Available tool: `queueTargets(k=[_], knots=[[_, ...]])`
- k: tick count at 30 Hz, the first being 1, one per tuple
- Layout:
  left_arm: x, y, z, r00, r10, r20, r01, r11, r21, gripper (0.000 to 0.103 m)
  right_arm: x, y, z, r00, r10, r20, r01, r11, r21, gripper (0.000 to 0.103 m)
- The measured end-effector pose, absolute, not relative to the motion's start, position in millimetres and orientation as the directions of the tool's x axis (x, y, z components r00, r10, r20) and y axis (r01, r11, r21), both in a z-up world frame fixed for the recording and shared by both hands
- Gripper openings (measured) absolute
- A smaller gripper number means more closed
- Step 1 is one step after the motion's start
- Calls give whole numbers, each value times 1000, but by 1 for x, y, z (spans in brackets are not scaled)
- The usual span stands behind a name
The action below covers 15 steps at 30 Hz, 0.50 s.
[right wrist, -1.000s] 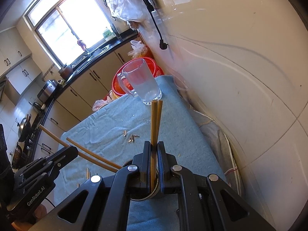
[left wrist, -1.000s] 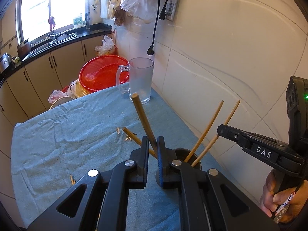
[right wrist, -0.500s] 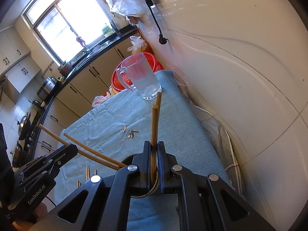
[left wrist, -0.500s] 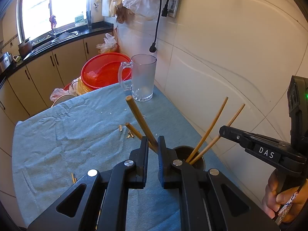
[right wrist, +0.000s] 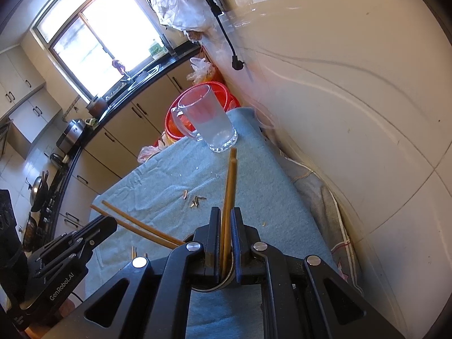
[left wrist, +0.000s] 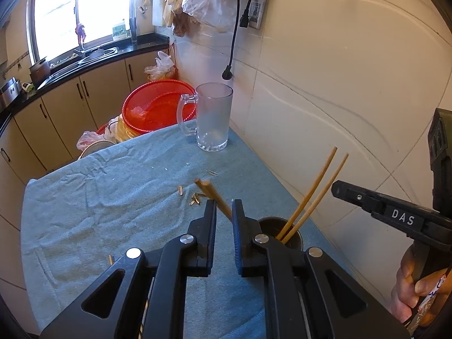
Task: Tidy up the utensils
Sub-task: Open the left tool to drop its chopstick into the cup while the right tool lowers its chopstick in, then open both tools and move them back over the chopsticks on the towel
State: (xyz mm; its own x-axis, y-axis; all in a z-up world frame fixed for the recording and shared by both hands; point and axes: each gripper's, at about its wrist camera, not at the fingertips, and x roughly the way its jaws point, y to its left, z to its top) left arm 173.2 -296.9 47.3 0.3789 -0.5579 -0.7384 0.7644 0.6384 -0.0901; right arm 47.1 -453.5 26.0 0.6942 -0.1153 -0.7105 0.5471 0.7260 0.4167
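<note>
In the left wrist view my left gripper [left wrist: 224, 204] hangs over a dark cup [left wrist: 271, 226] on the teal cloth. Its jaws are opening. A pair of wooden chopsticks [left wrist: 212, 193] leans loosely across the gap, its lower end toward the cup. My right gripper [right wrist: 226, 212] is shut on a second pair of chopsticks [right wrist: 230, 186], whose lower ends stand inside the cup [right wrist: 223, 284]. From the left wrist view that pair [left wrist: 313, 195] rises out of the cup beside the right gripper [left wrist: 337, 189]. The right wrist view shows the left gripper [right wrist: 106, 223] with its pair [right wrist: 135, 223].
A glass mug [left wrist: 212, 121] stands at the far end of the cloth-covered table [left wrist: 99, 197], with a red basket [left wrist: 152, 107] behind it. The tiled wall [left wrist: 339, 84] runs close along the right. Small shell bits [left wrist: 195, 197] and loose chopsticks [left wrist: 110, 260] lie on the cloth.
The left gripper's jaws have parted and its chopsticks have slid down between them toward the cup. The right gripper keeps its hold and has barely moved.
</note>
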Motion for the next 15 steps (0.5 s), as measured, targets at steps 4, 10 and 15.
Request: queueTargets(k=[4, 10, 15], knots=[[174, -292, 55, 390, -566, -727, 758, 645, -96, 18, 40, -455, 38, 704, -138, -697, 554, 721, 416, 9], [173, -277, 79, 420, -590, -689, 744, 659, -111, 31, 28, -449, 58, 714, -173, -679, 562, 720, 407, 22], [177, -250, 101, 467, -601, -649, 713, 690, -126, 37, 25, -431, 70, 724, -170, -668, 540, 743, 396, 32]])
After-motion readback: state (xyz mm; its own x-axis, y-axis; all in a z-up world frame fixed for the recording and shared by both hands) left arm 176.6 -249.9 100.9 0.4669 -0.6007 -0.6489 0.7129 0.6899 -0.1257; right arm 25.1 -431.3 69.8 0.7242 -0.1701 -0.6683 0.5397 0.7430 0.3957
